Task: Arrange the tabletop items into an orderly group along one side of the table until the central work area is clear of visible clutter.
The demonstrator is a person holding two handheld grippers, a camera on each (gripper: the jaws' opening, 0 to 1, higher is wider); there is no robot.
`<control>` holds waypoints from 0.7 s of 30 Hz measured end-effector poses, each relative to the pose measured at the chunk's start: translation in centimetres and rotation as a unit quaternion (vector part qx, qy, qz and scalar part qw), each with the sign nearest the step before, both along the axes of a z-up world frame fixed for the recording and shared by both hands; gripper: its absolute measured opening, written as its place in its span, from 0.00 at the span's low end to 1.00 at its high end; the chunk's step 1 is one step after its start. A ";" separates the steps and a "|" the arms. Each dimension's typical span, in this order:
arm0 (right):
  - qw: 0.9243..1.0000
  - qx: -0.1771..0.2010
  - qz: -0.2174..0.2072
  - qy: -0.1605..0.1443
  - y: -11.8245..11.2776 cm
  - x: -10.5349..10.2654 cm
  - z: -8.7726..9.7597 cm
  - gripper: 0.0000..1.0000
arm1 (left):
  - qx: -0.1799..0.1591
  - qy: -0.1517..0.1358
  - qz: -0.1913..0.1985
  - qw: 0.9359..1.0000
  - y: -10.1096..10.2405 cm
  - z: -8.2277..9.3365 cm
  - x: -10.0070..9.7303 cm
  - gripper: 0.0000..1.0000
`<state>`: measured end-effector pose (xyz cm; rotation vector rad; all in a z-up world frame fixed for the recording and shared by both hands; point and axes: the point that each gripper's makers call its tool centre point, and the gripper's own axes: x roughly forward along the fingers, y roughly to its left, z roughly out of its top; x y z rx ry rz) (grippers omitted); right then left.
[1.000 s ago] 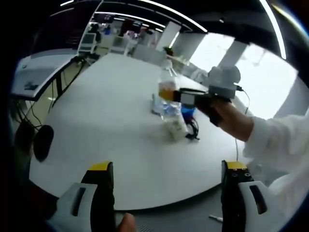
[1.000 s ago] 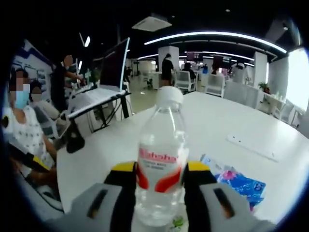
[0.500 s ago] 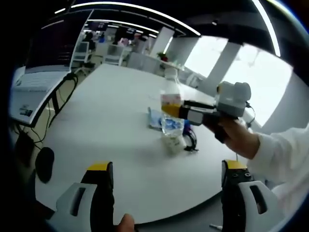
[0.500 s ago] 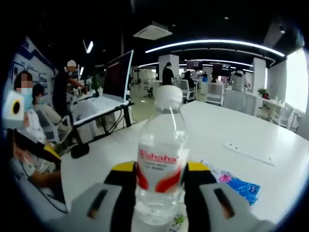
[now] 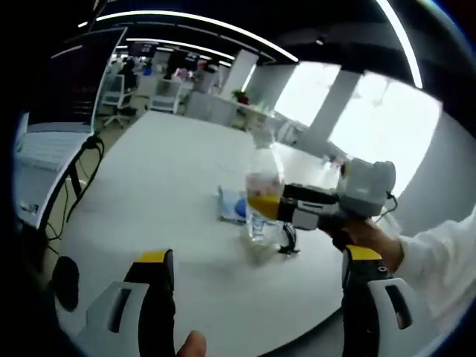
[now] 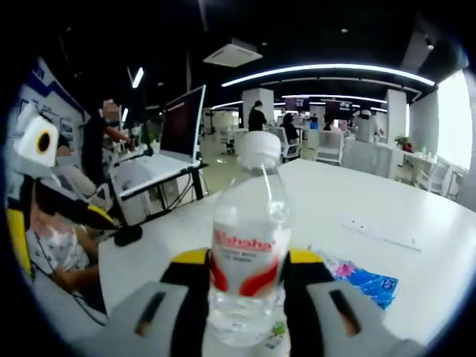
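While the clear plastic water bottle with a white cap and red label (image 6: 248, 245) stands upright above the white table (image 6: 416, 216), the right gripper (image 6: 248, 275) has both yellow-tipped jaws pressed to its sides; a blue printed packet (image 6: 364, 281) lies on the table just beside it; in the left gripper view the bottle (image 5: 262, 195) sits near mid-table; the left gripper (image 5: 256, 260) holds its jaws wide, gripping nothing.

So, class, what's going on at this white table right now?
A person is tidying it with a hand-held gripper in each hand. The right hand-held gripper is shut on a clear water bottle, holding it upright above the white table, near a blue packet and a black cable. The left hand-held gripper is open, holding nothing.
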<state>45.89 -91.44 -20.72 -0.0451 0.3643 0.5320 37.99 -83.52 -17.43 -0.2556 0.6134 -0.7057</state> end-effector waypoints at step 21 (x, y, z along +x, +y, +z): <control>1.000 0.008 -0.002 -0.003 -0.5 -1.4 0.8 0.36 | 0.000 -0.057 -0.046 0.997 -7.1 2.5 7.3 0.95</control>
